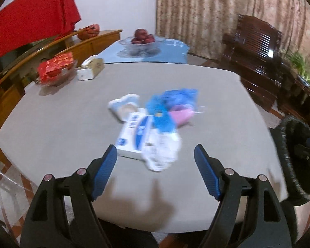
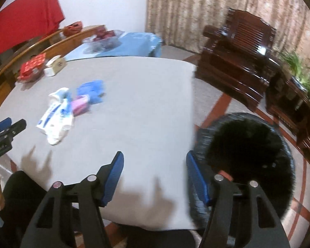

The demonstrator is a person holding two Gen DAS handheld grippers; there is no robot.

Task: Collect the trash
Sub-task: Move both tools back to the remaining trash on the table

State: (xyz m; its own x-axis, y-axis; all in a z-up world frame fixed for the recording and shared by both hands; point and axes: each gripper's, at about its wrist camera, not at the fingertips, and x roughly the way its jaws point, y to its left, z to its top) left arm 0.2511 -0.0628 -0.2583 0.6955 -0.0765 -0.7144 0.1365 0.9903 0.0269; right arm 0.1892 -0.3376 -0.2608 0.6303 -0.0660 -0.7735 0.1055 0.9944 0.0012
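Trash pile sits mid-frame on the grey table (image 1: 51, 124): crumpled white wrapper (image 1: 161, 150) nearest, lying against a white-and-blue box (image 1: 134, 136), with blue plastic (image 1: 165, 107), a pink piece (image 1: 180, 115) and a white cup-like container (image 1: 124, 105) touching behind. Left gripper (image 1: 155, 159) wide open, empty, near the wrapper; right gripper (image 2: 154, 174) also open, empty, by the black-lined bin (image 2: 248, 155) at lower right. Best bet: straddle only the wrapper, close low on its bulk so the box stays put, keep the bin's mouth clear.
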